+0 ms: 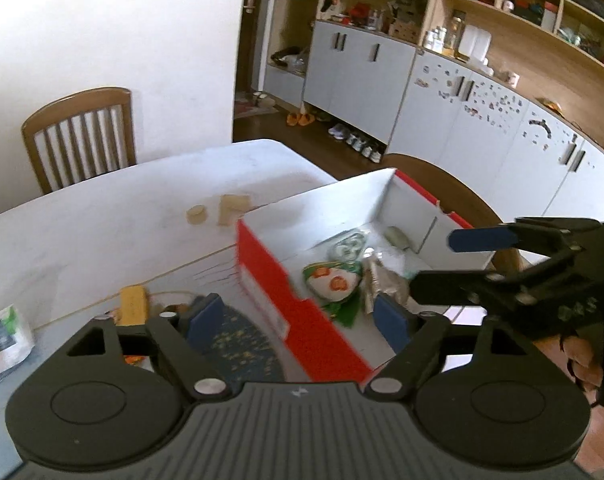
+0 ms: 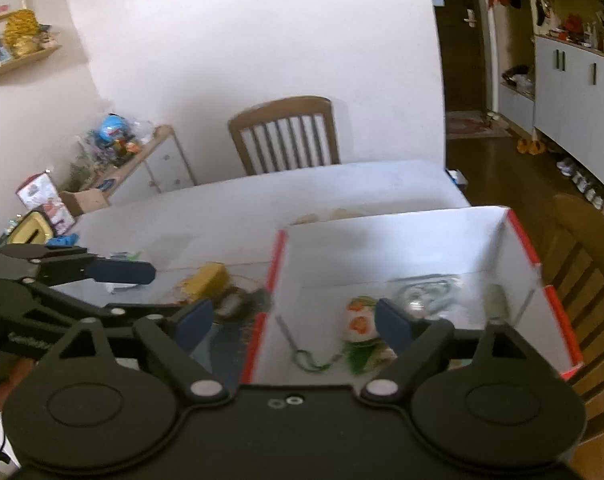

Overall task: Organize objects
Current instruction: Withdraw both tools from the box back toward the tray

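Observation:
A box (image 1: 269, 280), red outside and white inside, stands on the white table (image 1: 101, 220). In it lie a green and white packet (image 1: 334, 280), a coiled cable (image 1: 348, 246), a crumpled silver thing (image 1: 376, 276) and a small grey thing (image 1: 398, 236). My left gripper (image 1: 297, 320) is open astride the box's near red wall, one pad outside and one inside, touching nothing. My right gripper (image 2: 293, 322) is also open and empty, astride the red wall (image 2: 277, 256), with the packet (image 2: 360, 320) and a green clip on a cord (image 2: 314, 360) below it. Each gripper shows in the other's view: right (image 1: 450, 262), left (image 2: 149, 292).
Left of the box lie a yellow block (image 1: 131, 304) and a dark patterned mat (image 1: 237, 348). Two wooden pieces (image 1: 195, 214) sit farther back and a white pouch (image 1: 3, 340) at the left edge. Chairs (image 1: 81, 136) stand around the table; cupboards line the right wall.

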`<state>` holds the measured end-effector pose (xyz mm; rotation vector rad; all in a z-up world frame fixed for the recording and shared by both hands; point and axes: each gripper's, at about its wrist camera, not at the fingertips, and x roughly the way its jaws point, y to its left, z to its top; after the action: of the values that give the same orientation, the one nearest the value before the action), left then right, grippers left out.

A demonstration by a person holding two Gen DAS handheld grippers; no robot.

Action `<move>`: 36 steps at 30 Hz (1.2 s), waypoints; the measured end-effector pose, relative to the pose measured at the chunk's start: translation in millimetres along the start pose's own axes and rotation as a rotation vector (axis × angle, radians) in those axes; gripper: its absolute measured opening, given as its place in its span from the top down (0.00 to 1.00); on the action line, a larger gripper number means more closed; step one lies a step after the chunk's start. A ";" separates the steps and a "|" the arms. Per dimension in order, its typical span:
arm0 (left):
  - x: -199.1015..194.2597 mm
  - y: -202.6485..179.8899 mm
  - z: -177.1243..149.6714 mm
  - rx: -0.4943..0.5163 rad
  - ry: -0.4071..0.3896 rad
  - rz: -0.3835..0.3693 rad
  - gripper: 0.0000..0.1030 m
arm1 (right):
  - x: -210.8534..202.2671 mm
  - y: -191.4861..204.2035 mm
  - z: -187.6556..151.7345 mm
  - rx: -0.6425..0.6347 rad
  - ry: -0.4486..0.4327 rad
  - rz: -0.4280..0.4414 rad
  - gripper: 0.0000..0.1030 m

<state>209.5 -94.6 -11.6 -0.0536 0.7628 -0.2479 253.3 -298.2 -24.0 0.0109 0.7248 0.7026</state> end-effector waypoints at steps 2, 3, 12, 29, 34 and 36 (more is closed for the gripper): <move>-6.9 11.5 -4.2 -0.009 -0.008 0.005 0.19 | 0.2 12.5 -1.2 -0.012 -0.014 -0.004 0.07; -10.2 17.2 -6.2 -0.013 -0.012 0.010 0.19 | 1.3 18.1 -2.1 -0.007 -0.014 -0.001 0.07; -31.7 72.0 -26.5 -0.058 -0.022 0.035 0.18 | 19.0 63.1 -8.2 -0.008 0.003 -0.002 0.05; -41.2 149.0 -69.9 -0.119 -0.044 0.064 0.02 | 81.9 116.1 0.1 -0.049 0.088 -0.024 0.05; -30.5 169.3 -89.7 -0.130 -0.050 0.041 0.00 | 105.6 129.0 7.7 -0.103 0.110 -0.009 0.05; -24.4 173.6 -99.2 -0.118 -0.043 0.048 0.00 | 117.5 132.2 9.2 -0.111 0.126 -0.012 0.05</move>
<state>159.4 83.7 -90.6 -0.1511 0.7347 -0.1555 244.1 -124.2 -56.0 -0.1398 0.8046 0.7355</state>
